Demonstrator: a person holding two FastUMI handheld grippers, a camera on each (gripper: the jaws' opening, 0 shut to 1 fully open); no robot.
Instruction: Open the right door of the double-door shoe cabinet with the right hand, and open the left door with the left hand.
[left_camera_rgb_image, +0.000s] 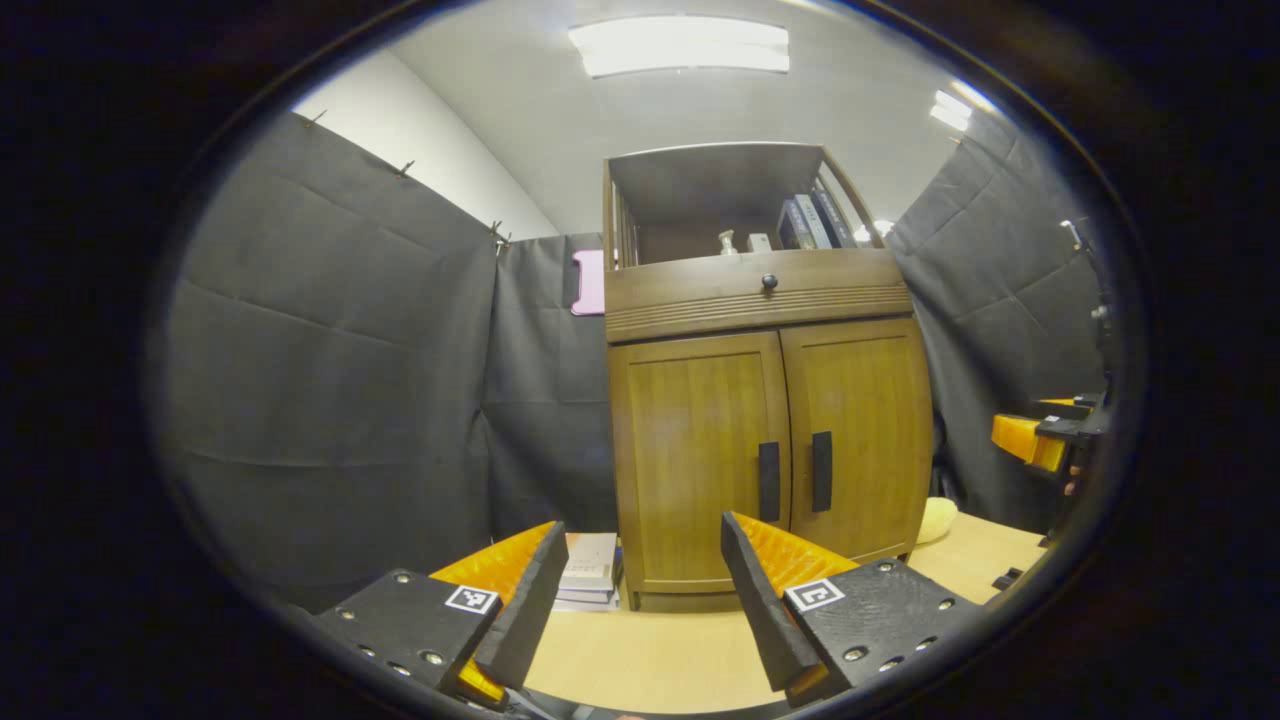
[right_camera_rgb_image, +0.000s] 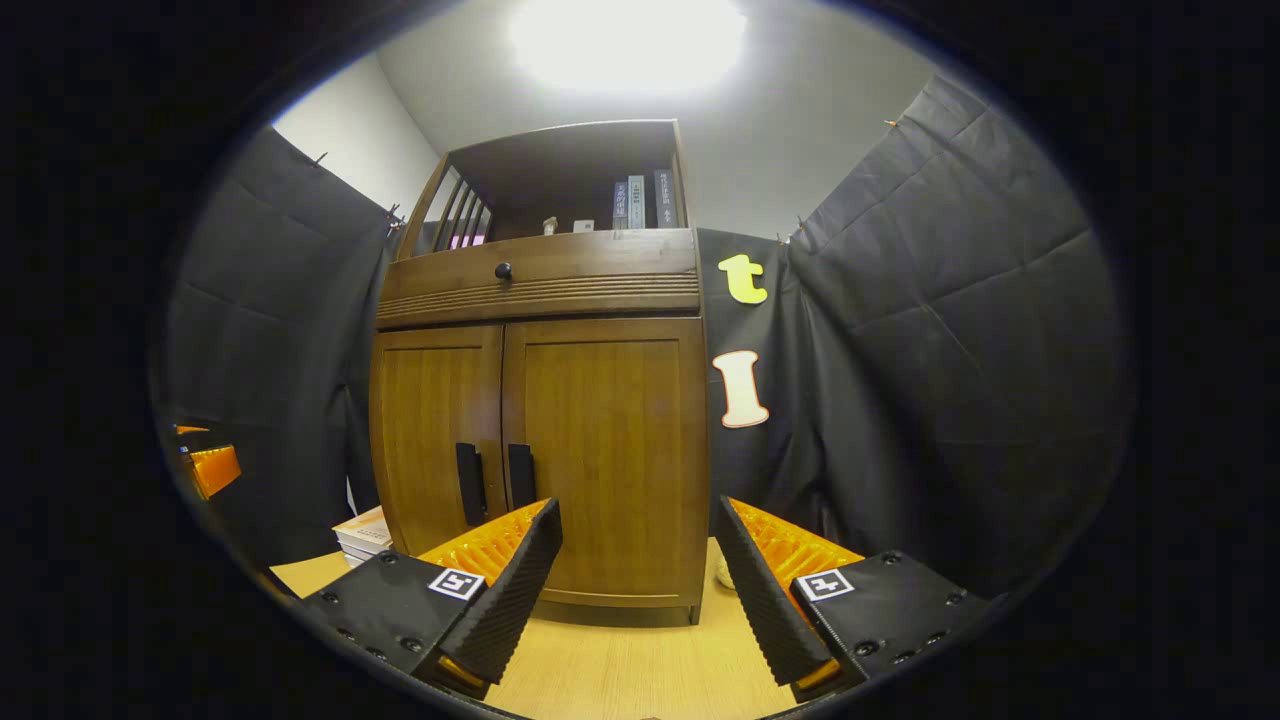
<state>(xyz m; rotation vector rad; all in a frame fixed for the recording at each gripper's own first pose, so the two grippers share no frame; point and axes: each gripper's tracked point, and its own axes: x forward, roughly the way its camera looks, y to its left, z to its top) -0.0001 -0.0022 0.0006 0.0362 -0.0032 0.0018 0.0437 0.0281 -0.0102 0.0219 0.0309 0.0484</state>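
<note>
While both doors are sitting shut, shoe cabinet (left_camera_rgb_image: 765, 450) is standing on tabletop (left_camera_rgb_image: 640, 655), ahead of both claws. Left claw (left_camera_rgb_image: 640, 590) and right claw (right_camera_rgb_image: 637, 580) are gaping wide, holding nothing. Right door (right_camera_rgb_image: 605, 455) and left door (left_camera_rgb_image: 695, 455) are looking stiff, hinged, light-swinging; best hold: vertical handles, right handle (right_camera_rgb_image: 520, 476) and left handle (left_camera_rgb_image: 768, 481), flanking cabinet's centre seam.

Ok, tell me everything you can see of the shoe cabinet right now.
The shoe cabinet looks like brown wood and stands upright on the light wooden table. Both doors are shut, with two dark vertical handles at the centre seam. Above sit a drawer with a round knob and an open shelf holding books. Nothing grips it.
</note>
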